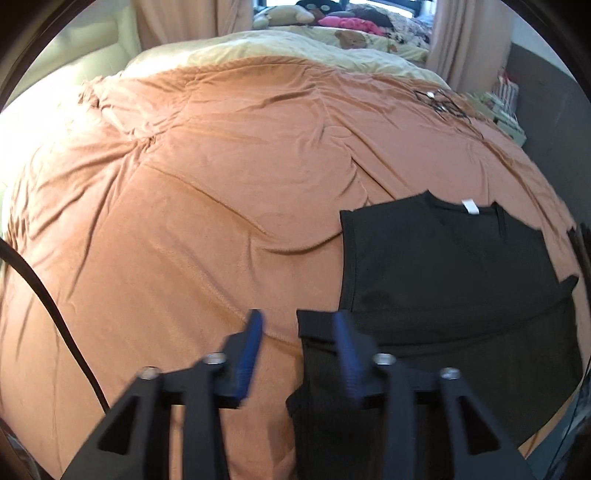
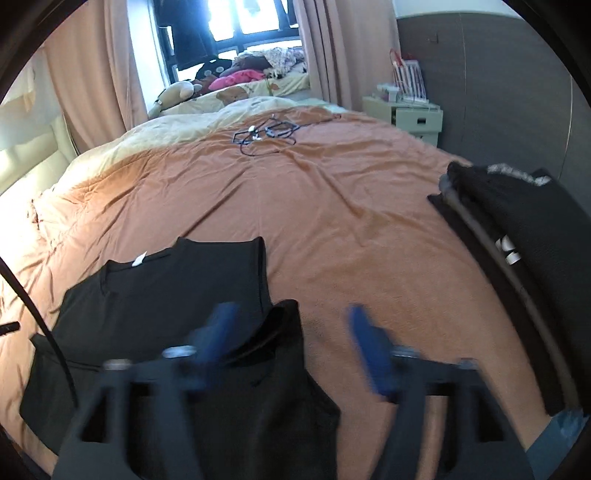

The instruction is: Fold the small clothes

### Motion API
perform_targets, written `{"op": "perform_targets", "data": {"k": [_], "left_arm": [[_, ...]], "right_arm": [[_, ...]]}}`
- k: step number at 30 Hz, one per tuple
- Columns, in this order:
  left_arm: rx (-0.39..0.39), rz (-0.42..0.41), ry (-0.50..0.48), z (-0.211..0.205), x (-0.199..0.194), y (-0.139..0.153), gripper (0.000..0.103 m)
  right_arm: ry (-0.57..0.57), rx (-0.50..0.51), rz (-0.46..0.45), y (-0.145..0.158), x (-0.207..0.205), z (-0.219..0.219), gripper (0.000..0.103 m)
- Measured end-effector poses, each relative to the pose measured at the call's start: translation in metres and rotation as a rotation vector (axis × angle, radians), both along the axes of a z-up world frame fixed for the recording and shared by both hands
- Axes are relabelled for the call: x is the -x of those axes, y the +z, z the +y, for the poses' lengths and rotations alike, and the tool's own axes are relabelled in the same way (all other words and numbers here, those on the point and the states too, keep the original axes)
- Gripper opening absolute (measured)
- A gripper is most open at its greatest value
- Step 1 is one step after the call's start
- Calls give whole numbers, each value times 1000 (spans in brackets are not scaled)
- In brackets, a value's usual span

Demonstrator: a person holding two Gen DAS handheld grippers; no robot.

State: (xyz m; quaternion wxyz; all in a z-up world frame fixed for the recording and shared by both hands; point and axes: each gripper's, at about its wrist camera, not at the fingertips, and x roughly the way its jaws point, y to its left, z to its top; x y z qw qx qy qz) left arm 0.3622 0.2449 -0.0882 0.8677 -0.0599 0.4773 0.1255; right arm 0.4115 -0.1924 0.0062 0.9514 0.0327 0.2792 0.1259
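Daylight glaring through window point(image 2: 236, 26), bed's left edge overexposed, right gripper point(image 2: 291, 332) motion-blurred, fisheye-bent dark corners

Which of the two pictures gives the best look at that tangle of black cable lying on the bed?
The right wrist view. There the cable lies near the middle of the picture, its loops and small white parts plain against the orange blanket. In the left wrist view it is small, squeezed toward the upper right edge.

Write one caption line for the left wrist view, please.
Open left claw above the black shirt lying on the orange bedspread.
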Motion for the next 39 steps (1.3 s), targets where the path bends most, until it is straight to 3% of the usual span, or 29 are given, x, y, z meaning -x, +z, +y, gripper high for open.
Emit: {"op": "perform_targets", "data": {"k": [5,14,19,23,26,31,34,36,39], "left_arm": [[-11,63,-78,-14,2,-8,64],[-40,178,-107,-21,-2,-41,64],[-46,220,-73,-10,-11,-62,64],[-26,188,-48,3,-22,-65,64],[-54,171,-25,9,-31,-64,64],[-47,157,-18,17,-46,-66,64],[-14,138,-16,21,-51,-68,55],[46,119,-19,24,-53,-71,48],[91,95,-6,27,-51,-71,47]], "right_arm": [[54,28,67,-14,5,-4,77],[77,144,136,-26,-5,0,77],[74,239,201,-27,-36,24,77],[89,261,212,-29,-61,41,77],[89,250,211,-30,-77,46,76],[121,192,212,-34,-102,51,59],[133,159,227,-40,-114,49,48],[146,131,242,-46,-118,46,46],[157,107,253,-54,-122,41,46]]}}
